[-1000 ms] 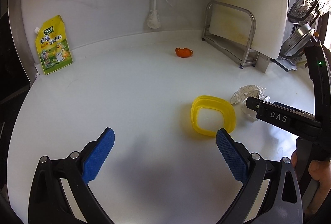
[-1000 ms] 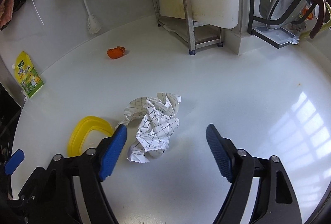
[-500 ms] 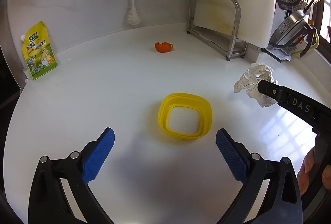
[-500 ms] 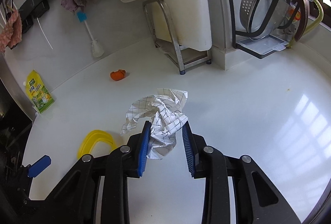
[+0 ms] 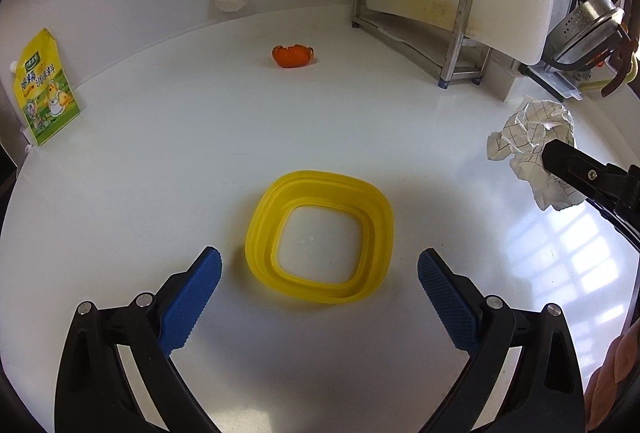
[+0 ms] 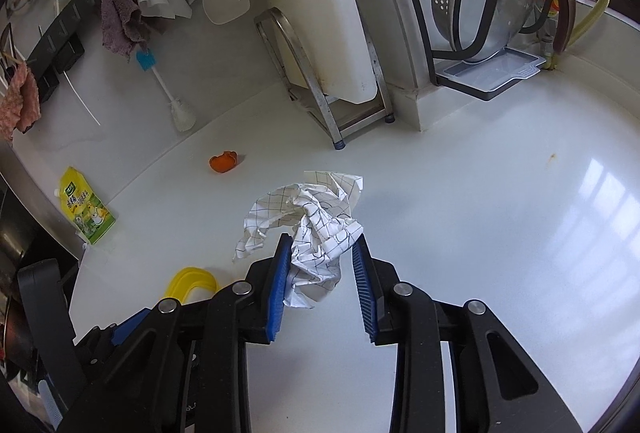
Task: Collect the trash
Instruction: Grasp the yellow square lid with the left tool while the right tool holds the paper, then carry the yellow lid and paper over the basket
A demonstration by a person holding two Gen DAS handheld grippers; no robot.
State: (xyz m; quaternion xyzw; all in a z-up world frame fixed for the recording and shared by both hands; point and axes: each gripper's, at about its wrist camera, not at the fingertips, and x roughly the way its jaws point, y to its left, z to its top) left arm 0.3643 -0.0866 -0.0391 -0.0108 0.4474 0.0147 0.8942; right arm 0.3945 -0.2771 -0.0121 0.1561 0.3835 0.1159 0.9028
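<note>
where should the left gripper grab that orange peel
Grip the orange peel across its short width, coming down from above. It lies low and curled on the counter, apart from everything else, with torn edges up, so the open left gripper can likely straddle it.

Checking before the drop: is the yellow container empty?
Empty: the yellow container shows only bare white inside its rim, nothing lying in it.

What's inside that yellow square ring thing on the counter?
Nothing: inside the yellow ring only bare white counter shows. The crumpled paper is held apart in the right claw. Whatever lies beneath the ring's rim is covered.
</note>
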